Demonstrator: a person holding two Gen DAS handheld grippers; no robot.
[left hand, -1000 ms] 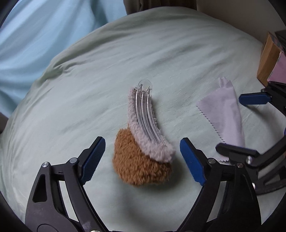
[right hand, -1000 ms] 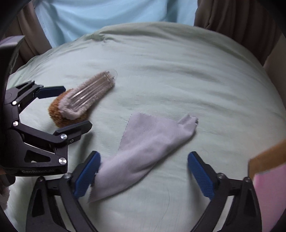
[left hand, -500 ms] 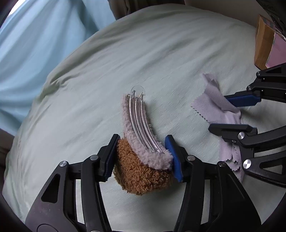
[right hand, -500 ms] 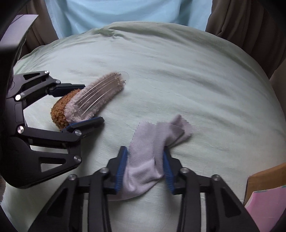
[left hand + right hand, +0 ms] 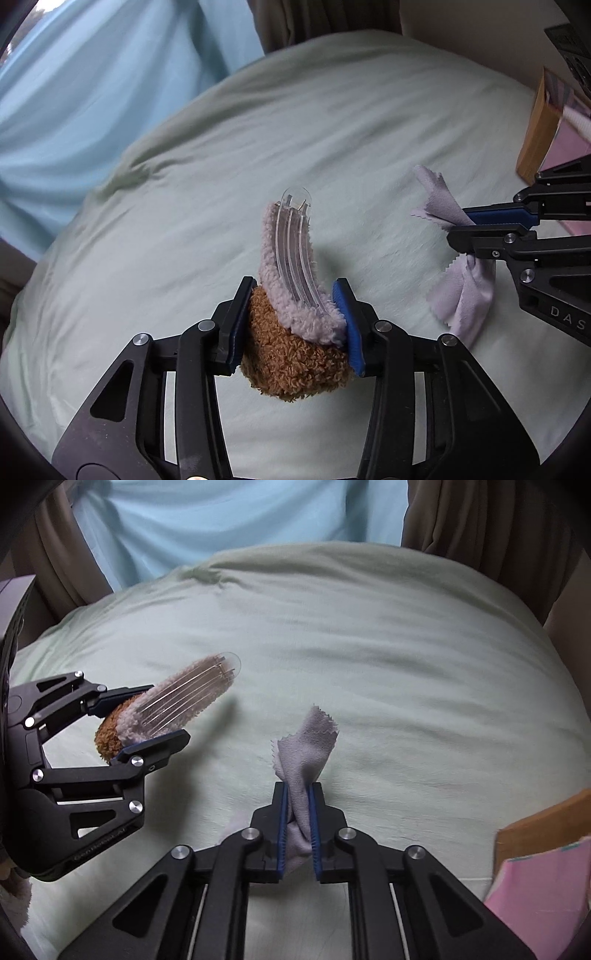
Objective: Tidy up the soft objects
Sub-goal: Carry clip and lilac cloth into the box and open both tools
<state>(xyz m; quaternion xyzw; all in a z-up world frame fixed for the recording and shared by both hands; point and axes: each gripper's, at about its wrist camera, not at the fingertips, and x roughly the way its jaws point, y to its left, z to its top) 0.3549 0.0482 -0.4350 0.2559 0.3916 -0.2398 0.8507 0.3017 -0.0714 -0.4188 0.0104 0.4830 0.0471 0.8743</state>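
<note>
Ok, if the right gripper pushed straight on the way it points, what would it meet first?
Probably only the green bedding. The right gripper grips the cloth, and nothing else lies ahead; depth is unclear.

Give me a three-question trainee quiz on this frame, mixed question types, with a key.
1. True or false: the left gripper is clamped on the fuzzy hair clip.
2. The right gripper holds: A) a pink book, B) the lilac cloth, C) nothing.
3. Fill in: both items sit above a pale green ____.

Key
1. True; its pads press the brown and lilac fleece.
2. B; the cloth is bunched between shut pads.
3. Bedcover.
</note>
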